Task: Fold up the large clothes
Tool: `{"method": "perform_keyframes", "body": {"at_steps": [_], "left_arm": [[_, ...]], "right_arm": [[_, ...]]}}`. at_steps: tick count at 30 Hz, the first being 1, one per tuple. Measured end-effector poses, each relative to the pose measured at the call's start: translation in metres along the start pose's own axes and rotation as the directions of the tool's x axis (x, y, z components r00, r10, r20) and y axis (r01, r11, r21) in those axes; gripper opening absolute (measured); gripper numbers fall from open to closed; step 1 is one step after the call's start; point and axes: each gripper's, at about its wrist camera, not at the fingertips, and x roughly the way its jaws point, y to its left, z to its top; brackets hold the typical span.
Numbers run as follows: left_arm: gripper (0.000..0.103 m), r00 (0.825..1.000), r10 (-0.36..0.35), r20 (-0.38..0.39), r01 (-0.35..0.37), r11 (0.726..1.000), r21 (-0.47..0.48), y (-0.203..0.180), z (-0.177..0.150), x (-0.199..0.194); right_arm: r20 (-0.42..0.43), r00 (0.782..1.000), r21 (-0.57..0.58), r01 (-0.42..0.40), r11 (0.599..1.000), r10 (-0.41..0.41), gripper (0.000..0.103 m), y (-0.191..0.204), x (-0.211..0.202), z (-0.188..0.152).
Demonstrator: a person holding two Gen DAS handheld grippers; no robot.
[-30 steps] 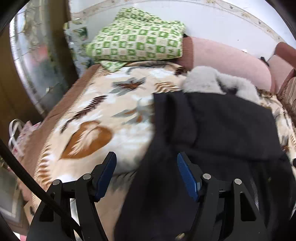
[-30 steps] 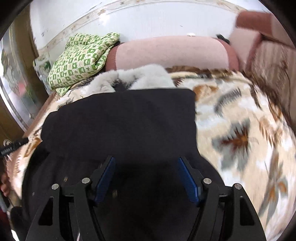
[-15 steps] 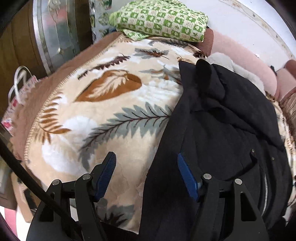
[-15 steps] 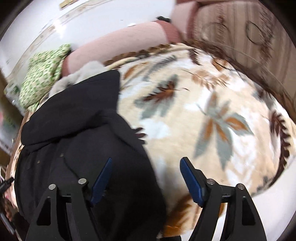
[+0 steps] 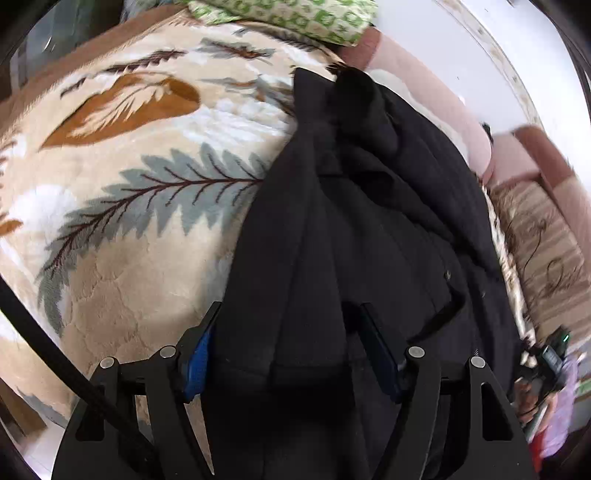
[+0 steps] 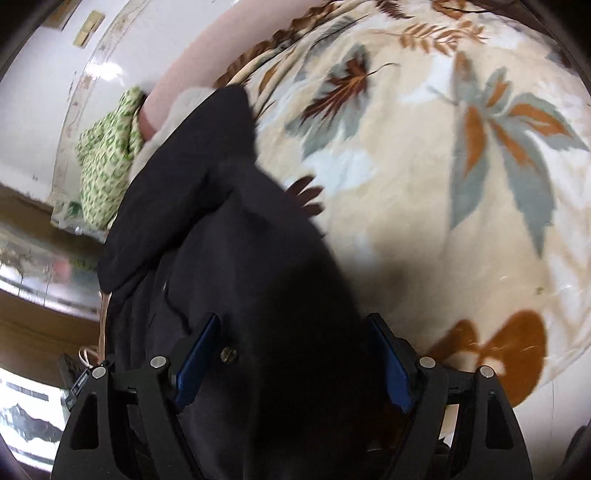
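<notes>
A large black coat (image 5: 369, 221) lies lengthwise on a bed covered by a cream blanket with a leaf pattern (image 5: 129, 166). Its pale fur collar (image 6: 173, 107) peeks out at the far end. My left gripper (image 5: 288, 332) is open, jaws wide, with the coat's near hem bunched between the blue pads. My right gripper (image 6: 291, 343) is also open and straddles the coat (image 6: 240, 240) near its hem, where a snap button shows. Neither gripper is closed on the fabric.
A green checked pillow (image 5: 295, 18) and a pink bolster (image 5: 436, 107) sit at the head of the bed. A striped sofa (image 5: 543, 236) stands to the right. Wooden furniture (image 6: 37, 325) is to the left. Bare blanket (image 6: 461, 166) spreads right of the coat.
Both grippers have dropped toward the coat's near hem, and the black fabric now sits between their open jaws. The right view has swung and tilted rightward over the blanket.
</notes>
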Motion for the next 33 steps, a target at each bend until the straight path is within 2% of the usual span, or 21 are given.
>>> {"method": "perform_keyframes", "body": {"at_steps": [2, 4, 7, 9, 14, 19, 21, 25, 26, 27, 28, 29, 30, 33], "left_arm": [[0.070, 1.000, -0.012, -0.004, 0.012, 1.000, 0.007, -0.002, -0.003, -0.001], [0.070, 0.999, -0.050, -0.011, 0.050, 0.999, 0.001, -0.001, -0.006, -0.004], [0.064, 0.991, -0.128, -0.029, 0.128, 0.992, -0.008, -0.001, -0.014, -0.013], [0.064, 0.987, -0.157, -0.032, 0.157, 0.987, 0.012, -0.004, -0.022, -0.018], [0.064, 0.986, -0.163, -0.041, 0.165, 0.986, 0.028, -0.007, -0.036, -0.018], [0.064, 0.987, -0.160, -0.024, 0.161, 0.986, 0.039, -0.011, -0.039, -0.017], [0.064, 0.988, -0.151, -0.023, 0.152, 0.987, 0.057, -0.013, -0.039, -0.014], [0.065, 0.990, -0.142, -0.018, 0.143, 0.988, 0.065, -0.016, -0.043, -0.014], [0.065, 0.991, -0.132, -0.014, 0.132, 0.990, 0.054, -0.016, -0.043, -0.015], [0.057, 0.994, -0.112, -0.005, 0.112, 0.993, 0.044, -0.017, -0.045, -0.016], [0.049, 0.999, -0.052, 0.006, 0.052, 0.998, 0.038, -0.019, -0.046, -0.017], [0.030, 1.000, 0.022, 0.013, -0.023, 0.999, 0.036, -0.023, -0.046, -0.018], [0.022, 0.999, 0.047, 0.016, -0.048, 0.998, 0.033, -0.023, -0.047, -0.020], [0.015, 0.998, 0.044, 0.044, -0.045, 0.999, 0.009, -0.028, -0.046, -0.038]], "right_arm": [[0.002, 1.000, 0.001, -0.003, 1.000, 0.003, 0.087, 0.002, 0.001, -0.003], [0.006, 1.000, 0.012, -0.016, 1.000, 0.015, 0.088, 0.002, 0.004, -0.006], [-0.003, 0.999, 0.005, -0.045, 0.999, 0.045, 0.088, 0.004, 0.006, -0.009], [-0.030, 0.997, -0.005, -0.070, 0.998, 0.070, 0.088, 0.008, 0.009, -0.015], [-0.052, 0.996, -0.052, -0.073, 0.996, 0.071, 0.088, 0.018, 0.011, -0.033], [-0.048, 0.998, -0.125, -0.034, 0.992, 0.028, 0.088, 0.036, 0.013, -0.052], [-0.032, 0.999, -0.176, 0.014, 0.984, -0.020, 0.087, 0.046, 0.014, -0.061], [-0.053, 0.998, -0.215, 0.019, 0.976, -0.031, 0.086, 0.053, 0.019, -0.084], [-0.038, 0.998, -0.233, 0.047, 0.971, -0.057, 0.081, 0.056, 0.019, -0.089], [-0.017, 0.996, -0.255, 0.078, 0.964, -0.085, 0.072, 0.058, 0.018, -0.092], [-0.003, 0.996, -0.259, 0.085, 0.962, -0.089, 0.068, 0.059, 0.016, -0.092], [0.003, 0.997, -0.249, 0.078, 0.965, -0.080, 0.055, 0.060, 0.014, -0.091], [0.006, 0.998, -0.241, 0.063, 0.969, -0.064, 0.044, 0.060, 0.010, -0.090], [0.029, 0.999, -0.268, 0.044, 0.962, -0.037, 0.028, 0.069, -0.006, -0.087]]}}
